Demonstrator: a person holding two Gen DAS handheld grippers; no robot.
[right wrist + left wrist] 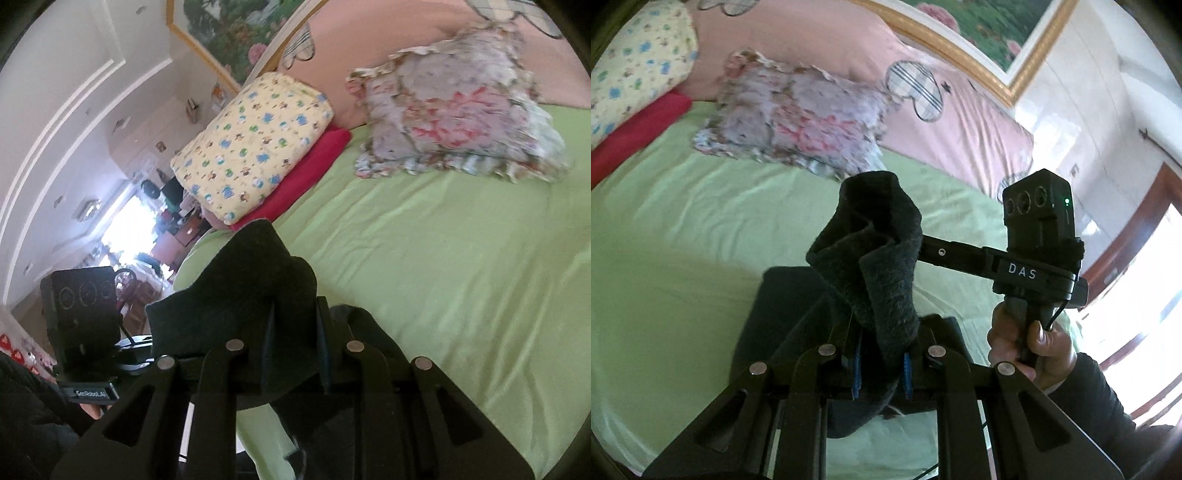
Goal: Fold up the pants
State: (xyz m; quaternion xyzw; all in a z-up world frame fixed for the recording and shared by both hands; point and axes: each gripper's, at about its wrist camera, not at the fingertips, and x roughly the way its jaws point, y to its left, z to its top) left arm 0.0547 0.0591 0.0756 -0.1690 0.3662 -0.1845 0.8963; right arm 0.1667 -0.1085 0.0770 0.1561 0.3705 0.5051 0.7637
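left gripper [881, 367]: fingers clenched on the dark pants [871, 258], cloth bunched up ahead of the tips | right gripper [295, 363]: fingers clamped on the same pants [240, 295], a fold rising past the tips | pants: lifted, rest draping onto the green bed [665, 258] below the fingers | floral pillow [790, 114] far ahead

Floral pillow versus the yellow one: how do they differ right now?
The floral pillow is grey-pink with a ruffled edge; the yellow pillow has plain edges and small blue and green prints. The floral pillow rests directly on the green sheet, while the yellow pillow sits on a red cloth. The yellow pillow lies nearer the bed's edge. Both lie at the head of the bed against the pink headboard.
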